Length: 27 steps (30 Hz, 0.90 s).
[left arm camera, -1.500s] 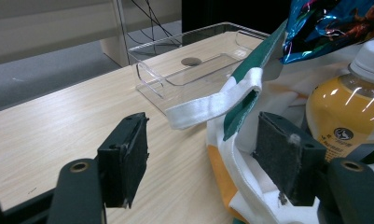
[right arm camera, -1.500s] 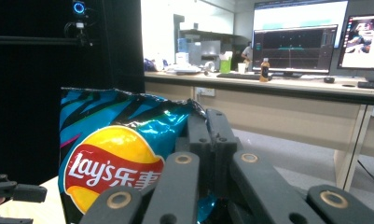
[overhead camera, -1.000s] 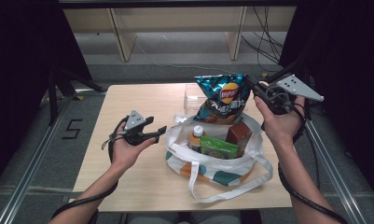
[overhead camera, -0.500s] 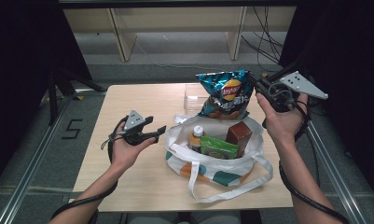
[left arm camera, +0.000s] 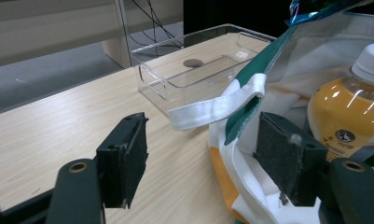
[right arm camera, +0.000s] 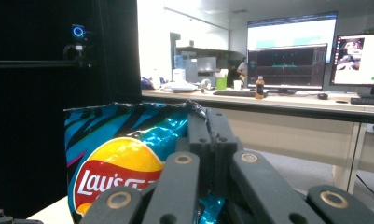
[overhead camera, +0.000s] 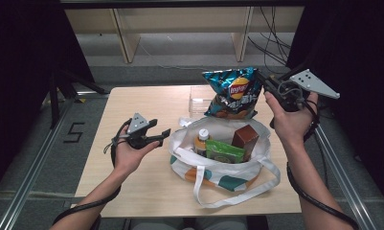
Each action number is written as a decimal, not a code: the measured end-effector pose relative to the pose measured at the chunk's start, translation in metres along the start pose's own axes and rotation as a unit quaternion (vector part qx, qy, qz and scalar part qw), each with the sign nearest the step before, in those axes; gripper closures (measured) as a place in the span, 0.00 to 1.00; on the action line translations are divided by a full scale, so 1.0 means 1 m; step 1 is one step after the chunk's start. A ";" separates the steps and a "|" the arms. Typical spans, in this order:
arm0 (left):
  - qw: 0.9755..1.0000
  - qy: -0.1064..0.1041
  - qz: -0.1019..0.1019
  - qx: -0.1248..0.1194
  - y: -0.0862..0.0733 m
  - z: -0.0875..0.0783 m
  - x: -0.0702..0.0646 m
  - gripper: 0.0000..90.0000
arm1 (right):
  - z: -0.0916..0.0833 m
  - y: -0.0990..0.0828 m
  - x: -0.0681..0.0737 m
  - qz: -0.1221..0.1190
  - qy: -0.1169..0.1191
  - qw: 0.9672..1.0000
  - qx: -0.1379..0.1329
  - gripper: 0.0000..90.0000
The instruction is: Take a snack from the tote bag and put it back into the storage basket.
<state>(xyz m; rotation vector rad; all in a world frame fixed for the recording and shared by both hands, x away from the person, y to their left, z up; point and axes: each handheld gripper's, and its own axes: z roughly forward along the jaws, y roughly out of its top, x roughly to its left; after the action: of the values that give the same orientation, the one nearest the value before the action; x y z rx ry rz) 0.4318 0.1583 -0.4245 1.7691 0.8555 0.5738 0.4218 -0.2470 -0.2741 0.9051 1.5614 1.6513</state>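
Note:
A blue Lay's chips bag [overhead camera: 229,93] hangs in the air above the far rim of a white tote bag [overhead camera: 228,178]. My right gripper [overhead camera: 262,84] is shut on the chips bag's top right corner. In the right gripper view the jaws [right arm camera: 207,127] pinch the crinkled top edge of the chips bag [right arm camera: 121,161]. My left gripper [overhead camera: 163,134] is held open at the tote's left side. In the left gripper view the tote's rim [left arm camera: 243,154] and strap [left arm camera: 212,108] lie between the pads [left arm camera: 126,156] without being pressed.
Inside the tote stand an orange juice bottle [overhead camera: 202,140], a green packet [overhead camera: 223,152] and a brown box [overhead camera: 245,137]. An empty clear plastic tray [overhead camera: 200,97] sits on the wooden table [overhead camera: 132,103] behind the tote. The tote's long straps [overhead camera: 213,194] trail toward the front edge.
The right gripper has lifted the chips bag slightly higher above the tote. The left hand has stayed where it was.

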 end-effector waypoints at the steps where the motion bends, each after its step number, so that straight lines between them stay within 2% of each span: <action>1: 1.000 0.000 0.000 0.000 0.000 0.000 0.000 0.37 | 0.000 0.001 0.001 0.006 0.000 1.000 -0.002 1.00; 7: 1.000 -0.001 -0.002 -0.001 0.000 0.001 0.000 0.37 | 0.003 0.008 0.001 -0.005 -0.001 1.000 -0.013 1.00; 9: 1.000 0.000 -0.002 0.000 0.000 0.002 0.000 0.37 | 0.004 0.009 0.001 -0.003 0.001 1.000 -0.003 1.00; 12: 1.000 -0.003 -0.002 -0.003 0.000 0.002 0.000 0.37 | 0.005 0.010 0.002 0.006 0.003 1.000 -0.009 1.00; 13: 1.000 0.000 -0.002 -0.001 0.001 0.001 0.000 0.37 | 0.005 0.011 0.002 0.001 0.001 1.000 -0.008 1.00; 18: 1.000 -0.001 -0.002 -0.001 0.000 0.001 0.001 0.37 | 0.006 0.014 0.001 0.004 0.002 1.000 -0.009 1.00; 19: 1.000 -0.002 -0.002 -0.001 0.000 0.001 0.000 0.37 | 0.007 0.014 0.000 -0.003 0.000 1.000 -0.010 1.00; 21: 1.000 -0.002 -0.002 -0.002 0.001 0.001 0.000 0.37 | 0.008 0.014 0.001 0.004 0.000 1.000 -0.017 1.00; 25: 1.000 -0.002 -0.002 -0.005 0.001 0.000 0.001 0.37 | 0.010 0.015 0.000 -0.001 0.001 1.000 -0.008 1.00; 27: 1.000 -0.002 -0.003 -0.003 0.001 0.001 0.002 0.37 | 0.011 0.017 0.000 0.005 0.002 1.000 -0.011 1.00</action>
<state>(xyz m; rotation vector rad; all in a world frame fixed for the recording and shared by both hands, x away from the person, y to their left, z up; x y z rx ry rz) 0.4334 0.1592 -0.4241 1.7609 0.8546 0.5678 0.4306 -0.2417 -0.2568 0.8995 1.5398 1.6748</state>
